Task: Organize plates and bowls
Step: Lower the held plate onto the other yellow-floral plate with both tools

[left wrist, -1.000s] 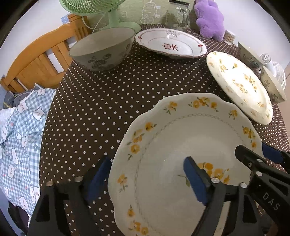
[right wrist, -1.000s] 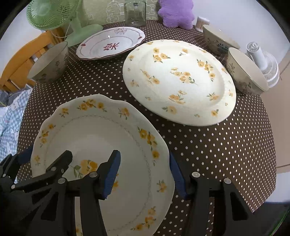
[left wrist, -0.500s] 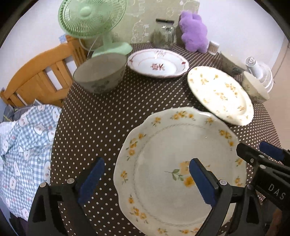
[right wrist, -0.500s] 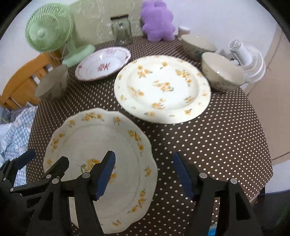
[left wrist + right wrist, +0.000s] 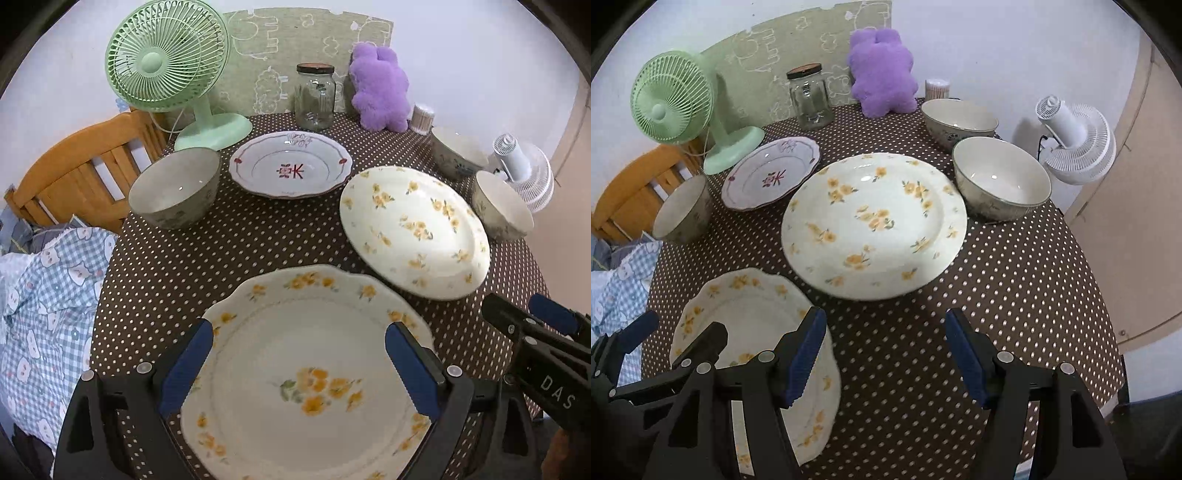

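Note:
A scalloped plate with yellow flowers (image 5: 306, 373) (image 5: 746, 310) lies at the table's near edge. My left gripper (image 5: 295, 365) is open, held above it. My right gripper (image 5: 886, 354) is open over the tablecloth, right of that plate. A large round yellow-flowered plate (image 5: 413, 229) (image 5: 875, 221) lies mid-table. A white plate with red pattern (image 5: 291, 170) (image 5: 772, 177) lies further back. One bowl (image 5: 173, 192) (image 5: 683, 210) stands at the left, two bowls (image 5: 1001, 177) (image 5: 960, 122) at the right.
A green fan (image 5: 170, 62), a glass jar (image 5: 316, 96), a purple plush toy (image 5: 380, 92) and a toothpick holder (image 5: 937, 88) stand at the table's back. A white fan (image 5: 1078, 144) is off the right edge. A wooden chair (image 5: 85, 173) with checked cloth (image 5: 40, 306) stands left.
Both grippers have pulled back and risen away from the scalloped plate, so more of the table shows. The plate stays on the table. Both stay open.

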The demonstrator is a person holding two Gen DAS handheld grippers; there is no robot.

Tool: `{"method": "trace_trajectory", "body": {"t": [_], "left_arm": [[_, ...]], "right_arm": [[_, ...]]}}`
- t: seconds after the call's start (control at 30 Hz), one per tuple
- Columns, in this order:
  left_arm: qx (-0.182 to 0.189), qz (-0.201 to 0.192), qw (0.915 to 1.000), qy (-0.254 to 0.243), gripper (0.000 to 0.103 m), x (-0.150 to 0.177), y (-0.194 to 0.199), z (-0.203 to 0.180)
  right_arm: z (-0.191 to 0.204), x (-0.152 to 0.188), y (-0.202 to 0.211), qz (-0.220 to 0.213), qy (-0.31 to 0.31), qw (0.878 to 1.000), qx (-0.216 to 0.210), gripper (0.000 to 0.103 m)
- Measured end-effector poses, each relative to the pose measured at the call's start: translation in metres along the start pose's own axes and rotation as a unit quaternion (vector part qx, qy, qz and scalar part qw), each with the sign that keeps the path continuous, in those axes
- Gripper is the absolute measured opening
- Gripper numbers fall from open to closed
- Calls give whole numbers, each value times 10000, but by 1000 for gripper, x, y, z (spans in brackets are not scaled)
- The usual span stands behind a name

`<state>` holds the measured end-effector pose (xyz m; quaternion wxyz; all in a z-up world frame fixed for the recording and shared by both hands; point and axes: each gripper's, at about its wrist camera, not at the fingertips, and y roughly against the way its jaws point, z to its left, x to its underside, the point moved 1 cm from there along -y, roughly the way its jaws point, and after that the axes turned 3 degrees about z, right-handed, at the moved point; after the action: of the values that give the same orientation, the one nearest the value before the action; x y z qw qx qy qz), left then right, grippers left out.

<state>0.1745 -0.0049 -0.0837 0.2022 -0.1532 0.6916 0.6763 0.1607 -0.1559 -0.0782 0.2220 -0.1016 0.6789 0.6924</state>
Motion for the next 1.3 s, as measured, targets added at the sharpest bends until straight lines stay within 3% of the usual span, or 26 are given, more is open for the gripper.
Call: {"method": "trace_trajectory", "body": {"t": [0.37,1.1,1.3], "left_arm": [[-172,-30,9997,198,93,-30,-21,-30],[-362,233,9983,-390,87,-89,-109,-69],[-277,360,9983,-373,79,-100,-125,-72]], "right_arm": [[-29,-34,-21,-32,79,9999,-55,70],[-57,-77,-105,368,-370,9986,-21,70],[-57,-85,-119,416,-366,9984,92,70]]}}
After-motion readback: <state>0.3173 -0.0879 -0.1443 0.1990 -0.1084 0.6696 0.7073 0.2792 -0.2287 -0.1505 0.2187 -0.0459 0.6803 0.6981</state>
